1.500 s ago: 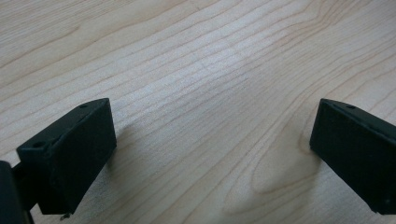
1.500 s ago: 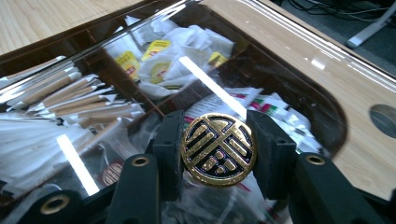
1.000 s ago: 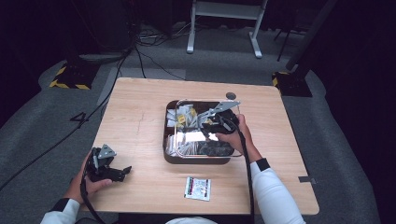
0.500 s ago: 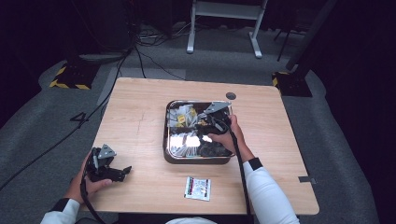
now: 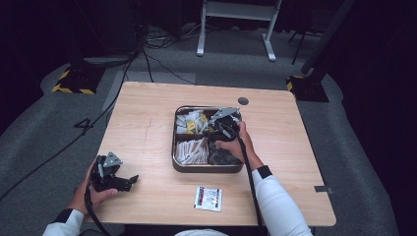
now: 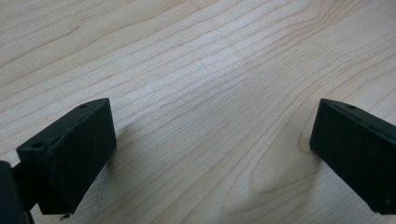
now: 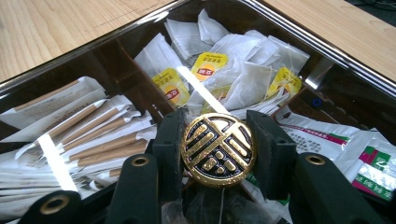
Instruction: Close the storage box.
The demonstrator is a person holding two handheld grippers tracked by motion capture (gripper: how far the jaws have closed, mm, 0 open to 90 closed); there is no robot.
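Right gripper clasps a gold-and-black round knob (tray centre). Left gripper, at the tray's 8 o'clock, gapes over bare table

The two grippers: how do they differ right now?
The left gripper hovers over bare table with its jaws spread wide and empty. The right gripper reaches into the compartment tray with its jaws set closer, clasping a round gold-and-black knob. Both have black jaws and are hand-held.
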